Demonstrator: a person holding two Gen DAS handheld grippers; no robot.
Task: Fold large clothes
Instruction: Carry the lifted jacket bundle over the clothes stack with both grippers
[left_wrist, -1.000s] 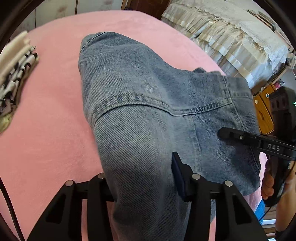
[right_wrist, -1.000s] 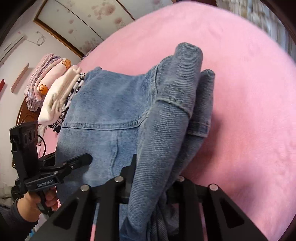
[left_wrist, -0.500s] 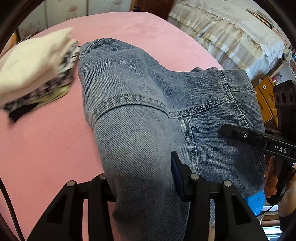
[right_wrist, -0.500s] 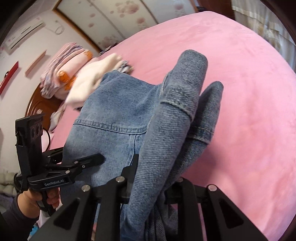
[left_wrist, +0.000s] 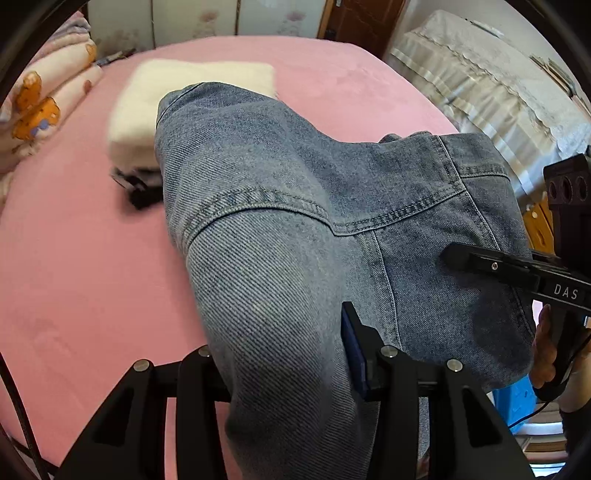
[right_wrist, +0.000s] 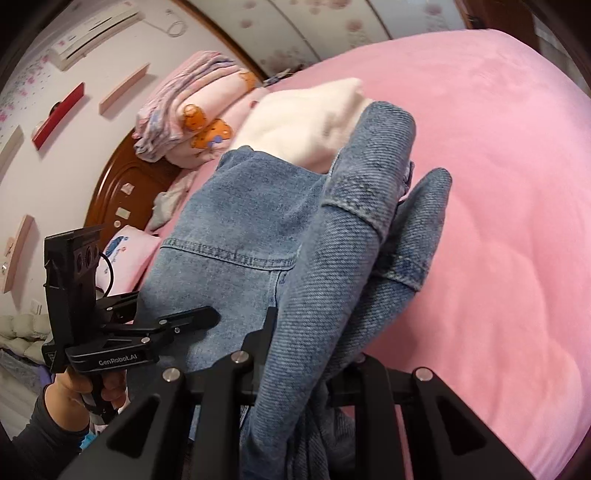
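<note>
A folded blue denim garment (left_wrist: 280, 221) hangs between both grippers above the pink bed (left_wrist: 74, 258). My left gripper (left_wrist: 284, 354) is shut on one thick denim edge; the cloth fills the space between its fingers. My right gripper (right_wrist: 306, 343) is shut on the other denim edge (right_wrist: 332, 258), which drapes forward in two folds. The right gripper also shows at the right of the left wrist view (left_wrist: 480, 262). The left gripper also shows at the lower left of the right wrist view (right_wrist: 177, 321), with the hand that holds it.
A stack of folded clothes topped by a cream piece (left_wrist: 184, 96) lies on the bed just beyond the denim, also in the right wrist view (right_wrist: 306, 125). Folded pink bedding (right_wrist: 192, 107) and a wooden headboard (right_wrist: 118, 192) are behind. A beige covered bed (left_wrist: 480, 92) stands to the right.
Both grippers have carried the denim up and forward toward the stack of folded clothes, which now lies close behind it. Both grips are unchanged.
</note>
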